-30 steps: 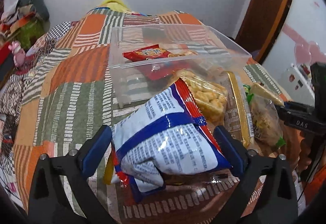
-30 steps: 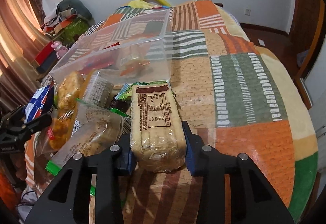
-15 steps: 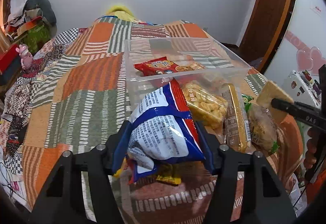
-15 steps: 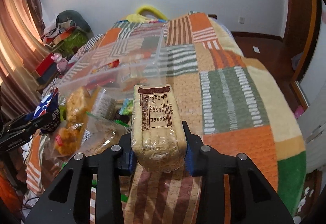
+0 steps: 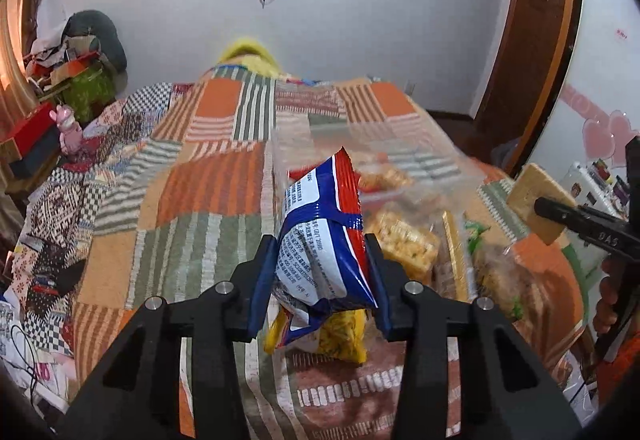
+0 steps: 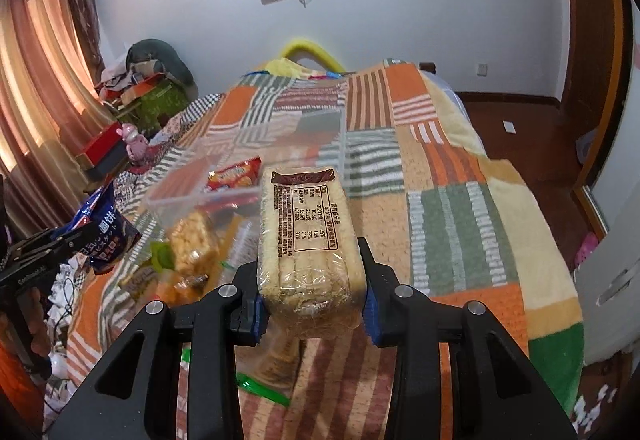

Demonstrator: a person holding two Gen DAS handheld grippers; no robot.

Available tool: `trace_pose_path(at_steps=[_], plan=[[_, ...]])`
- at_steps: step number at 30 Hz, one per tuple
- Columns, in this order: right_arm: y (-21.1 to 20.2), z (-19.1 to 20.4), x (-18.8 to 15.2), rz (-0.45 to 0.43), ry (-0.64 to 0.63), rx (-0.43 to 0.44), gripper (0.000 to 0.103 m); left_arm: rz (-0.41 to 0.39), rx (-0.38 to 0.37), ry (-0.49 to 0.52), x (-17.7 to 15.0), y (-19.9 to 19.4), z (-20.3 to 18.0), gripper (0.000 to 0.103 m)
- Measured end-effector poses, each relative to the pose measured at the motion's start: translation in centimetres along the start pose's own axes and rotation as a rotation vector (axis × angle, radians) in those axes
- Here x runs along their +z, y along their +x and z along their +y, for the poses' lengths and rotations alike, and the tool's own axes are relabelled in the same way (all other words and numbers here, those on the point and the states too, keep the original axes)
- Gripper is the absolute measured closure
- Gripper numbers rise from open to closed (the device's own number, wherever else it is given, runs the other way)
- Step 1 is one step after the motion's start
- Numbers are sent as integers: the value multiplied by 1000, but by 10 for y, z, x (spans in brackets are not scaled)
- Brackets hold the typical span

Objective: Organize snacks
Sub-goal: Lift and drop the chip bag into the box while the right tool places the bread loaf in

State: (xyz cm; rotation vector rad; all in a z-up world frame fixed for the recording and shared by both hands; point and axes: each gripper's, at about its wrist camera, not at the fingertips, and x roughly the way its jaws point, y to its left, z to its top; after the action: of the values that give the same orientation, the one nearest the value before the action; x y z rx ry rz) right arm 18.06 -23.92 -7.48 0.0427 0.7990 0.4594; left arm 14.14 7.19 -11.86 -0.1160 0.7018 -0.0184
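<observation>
The left gripper (image 5: pixel 320 272) pinches a blue-and-white bag (image 5: pixel 320 240) above the quilt (image 5: pixel 200 199), just short of the clear bin (image 6: pixel 240 175). The right gripper (image 6: pixel 312 296) clamps a wafer pack (image 6: pixel 308 240) (its nutrition label shows only in the right view). Only the left view shows the yellow packet (image 5: pixel 340 340) beneath the bag.

The right tool (image 6: pixel 312 304) clamps a clear-wrapped pack of pale wafer biscuits with a brown label (image 6: pixel 306 236), lifted above the orange, green and striped patchwork bedspread (image 6: pixel 460 224). Beyond it lies a clear plastic bin (image 6: pixel 248 163) holding a red snack packet (image 6: pixel 234 173). At far left, the left tool (image 6: pixel 48 246) grips a blue and white snack bag (image 6: pixel 106 234).
</observation>
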Motion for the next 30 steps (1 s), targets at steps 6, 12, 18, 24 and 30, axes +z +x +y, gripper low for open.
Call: trace_pose_path(at_steps=[6,12,18,24,30], plan=[[-1,7,19,-47,-19,10,69,-83,-17,16,29,-12,-8,61],[10,11,38,-76,-30,15,69,-121,-23,11,54,6,-10,61],[33,15,56,-69,-52,7,69,-106,-17,15,71,43,-10,61],[69,13,66,-14,-64,-14,69,-57,0,32,74,85,-12,61],[103,13,67,59,-76,-20,69,-10,-10,38,72,120,-15,60]])
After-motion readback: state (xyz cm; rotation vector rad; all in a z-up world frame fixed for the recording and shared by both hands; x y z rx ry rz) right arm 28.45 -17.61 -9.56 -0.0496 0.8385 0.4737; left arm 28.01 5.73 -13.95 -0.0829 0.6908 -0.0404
